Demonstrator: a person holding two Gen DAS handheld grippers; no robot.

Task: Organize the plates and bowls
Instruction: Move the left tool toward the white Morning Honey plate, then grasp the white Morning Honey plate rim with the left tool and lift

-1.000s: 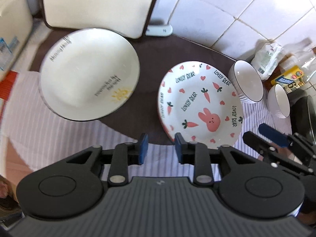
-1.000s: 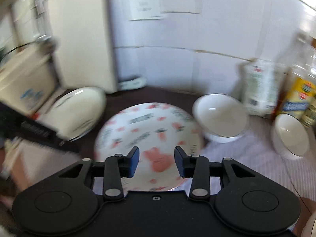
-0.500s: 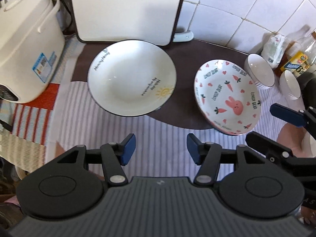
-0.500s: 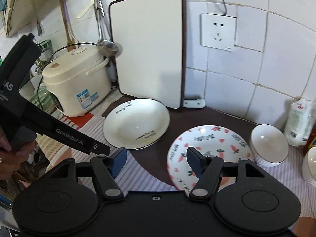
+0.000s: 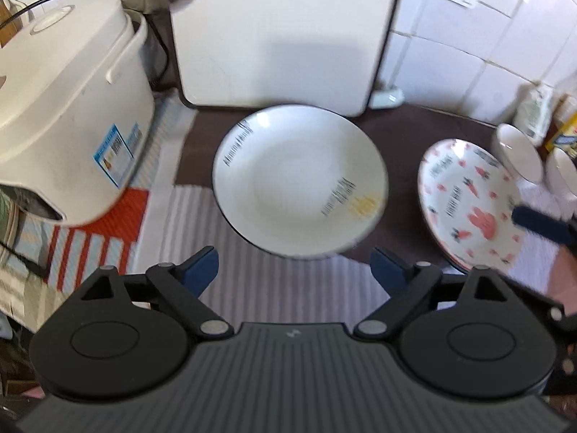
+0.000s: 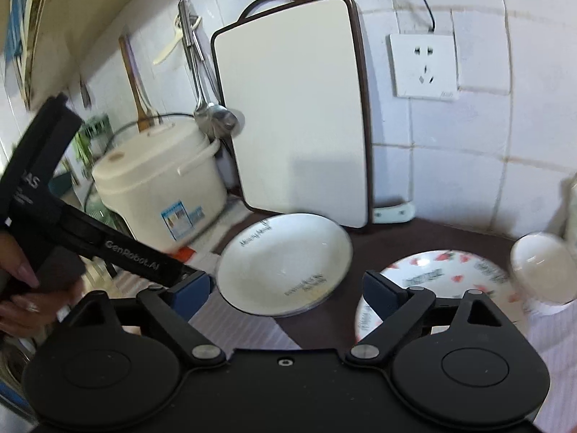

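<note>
Striped mat point(image 5: 274, 288) between left gripper point(image 5: 294, 267) and white plate point(image 5: 299, 184) rim.

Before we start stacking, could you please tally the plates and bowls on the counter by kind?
Plates: 2, the white plate and the bunny plate.
Bowls: 2, the nearer bowl and the farther bowl.
Total: 4.

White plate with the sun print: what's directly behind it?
Behind the white plate a white cutting board stands upright against the tiled wall, its lower edge just past the plate's far rim. The wall behind the board is covered.
</note>
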